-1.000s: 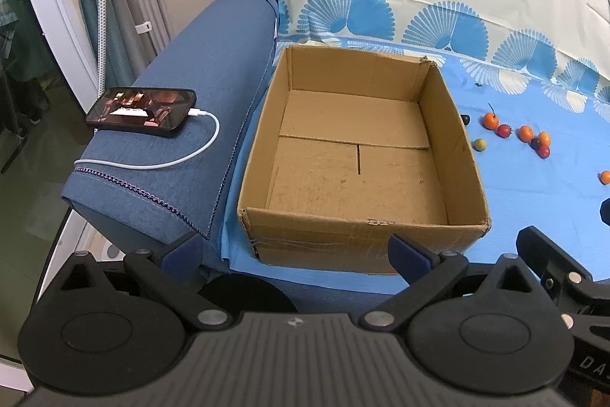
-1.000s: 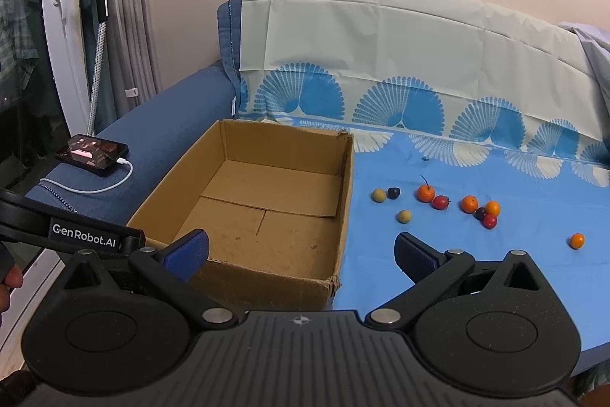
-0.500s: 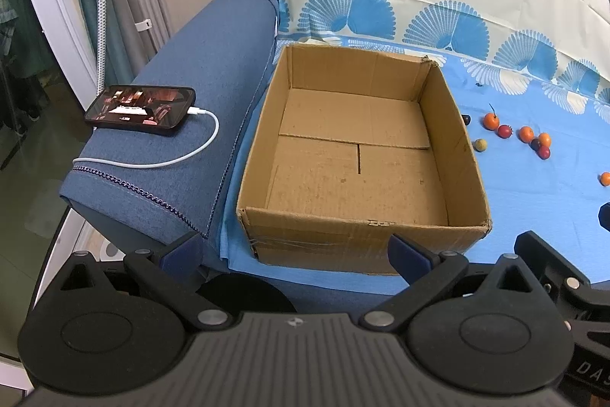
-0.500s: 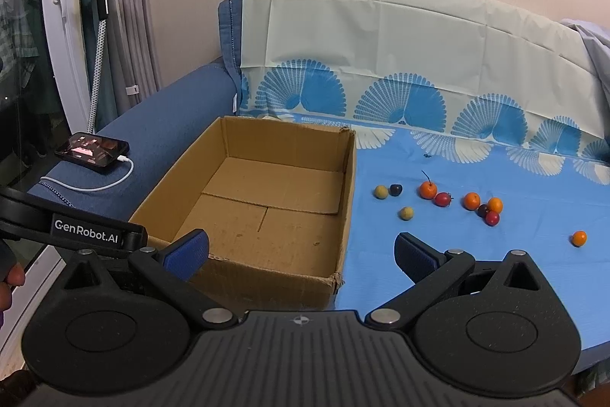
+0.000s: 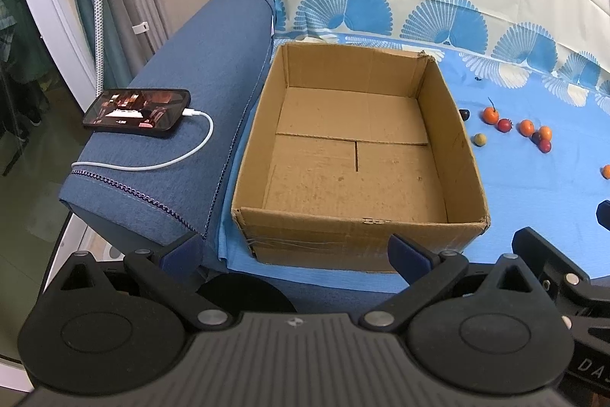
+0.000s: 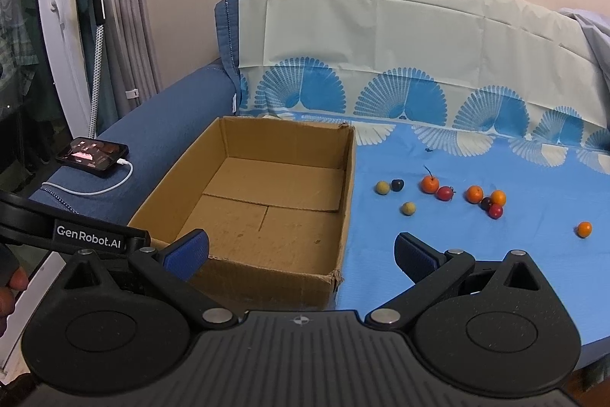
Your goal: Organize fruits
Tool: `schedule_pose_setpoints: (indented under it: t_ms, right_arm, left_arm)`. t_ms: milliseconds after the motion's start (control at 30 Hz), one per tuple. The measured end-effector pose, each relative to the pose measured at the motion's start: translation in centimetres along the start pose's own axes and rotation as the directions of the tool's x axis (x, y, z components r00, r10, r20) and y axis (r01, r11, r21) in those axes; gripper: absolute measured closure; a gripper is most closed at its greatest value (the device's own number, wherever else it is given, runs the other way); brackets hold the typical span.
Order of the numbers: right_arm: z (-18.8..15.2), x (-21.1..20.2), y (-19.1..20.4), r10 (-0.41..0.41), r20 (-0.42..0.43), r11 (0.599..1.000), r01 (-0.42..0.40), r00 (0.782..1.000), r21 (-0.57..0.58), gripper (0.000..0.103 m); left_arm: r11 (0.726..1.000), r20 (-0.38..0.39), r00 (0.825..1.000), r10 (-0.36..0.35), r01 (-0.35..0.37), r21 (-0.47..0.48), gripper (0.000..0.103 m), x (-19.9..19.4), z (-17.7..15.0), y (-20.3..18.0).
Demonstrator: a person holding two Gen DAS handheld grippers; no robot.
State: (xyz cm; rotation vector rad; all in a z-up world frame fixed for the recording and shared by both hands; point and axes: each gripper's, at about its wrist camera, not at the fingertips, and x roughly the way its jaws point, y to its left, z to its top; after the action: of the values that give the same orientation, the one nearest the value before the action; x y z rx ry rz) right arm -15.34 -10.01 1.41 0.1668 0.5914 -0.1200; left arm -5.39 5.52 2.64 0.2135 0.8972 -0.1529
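Observation:
An empty open cardboard box (image 5: 354, 231) stands on the blue-covered sofa seat; it also shows in the right wrist view (image 6: 244, 269). Several small round fruits lie on the cloth right of the box: an orange one with a stem (image 6: 430, 184), a red one (image 6: 445, 193), a yellow-green one (image 6: 408, 208), a lone orange one (image 6: 583, 229). They show small in the left wrist view (image 5: 490, 115). My left gripper (image 5: 295, 248) is open and empty, in front of the box. My right gripper (image 6: 301, 250) is open and empty, near the box's front right corner.
A phone (image 5: 137, 112) with a white charging cable lies on the blue sofa armrest (image 5: 198, 71) left of the box. A patterned cloth (image 6: 419, 63) covers the backrest. A white door frame and curtains stand at the left. The right gripper's body shows at the left view's right edge (image 5: 564, 277).
Both views have shifted only slightly; the right gripper has edged a little nearer the sofa. The box and fruits have not moved.

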Motion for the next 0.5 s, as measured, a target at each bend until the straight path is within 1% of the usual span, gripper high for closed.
schedule_pose_setpoints:
  t_ms: [300,500]
  right_arm:
    - [-0.1,0.8,-0.3,0.004,-0.017,1.0,-0.003,1.0,0.011,0.0]
    - [-0.2,1.7,-0.6,0.006,-0.033,1.0,-0.005,0.999,0.022,0.0]
  left_arm:
    - [1.0,-0.013,1.0,-0.008,0.008,0.011,0.0,0.5,0.1,-0.4]
    - [1.0,0.012,1.0,-0.001,0.001,0.007,0.0,1.1,0.3,-0.6]
